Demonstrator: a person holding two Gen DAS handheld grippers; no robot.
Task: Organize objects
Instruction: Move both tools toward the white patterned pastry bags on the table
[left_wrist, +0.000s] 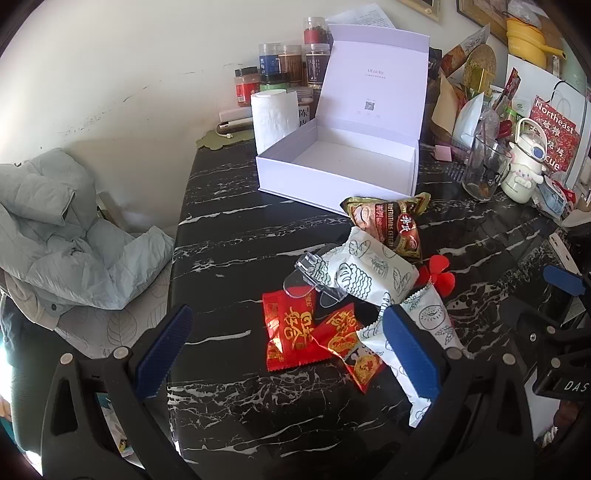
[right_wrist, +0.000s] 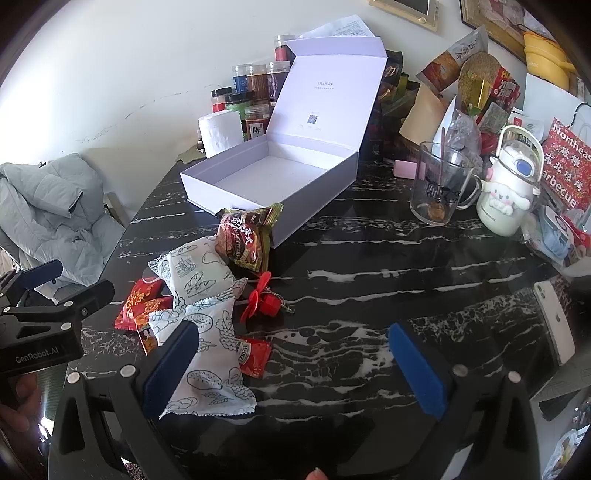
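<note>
Centrally, snack packets (left_wrist: 354, 295) lie heaped on black marble table (left_wrist: 240, 236), touching the white box's (left_wrist: 332, 162) near corner; box at twelve o'clock, lid up. Left gripper (left_wrist: 291, 350) released, hovering over red packets (left_wrist: 295, 332). Right gripper (right_wrist: 295, 365) released, empty, pile at ten o'clock.

A grey jacket (left_wrist: 66, 229) lies heaped on a chair left of the black marble table (left_wrist: 229, 236). Spice jars (left_wrist: 280, 62) and a paper roll (left_wrist: 275, 118) line the far wall; a glass mug (right_wrist: 441, 182), cartoon bottle (right_wrist: 508, 184) and phone (right_wrist: 556, 325) sit right.
</note>
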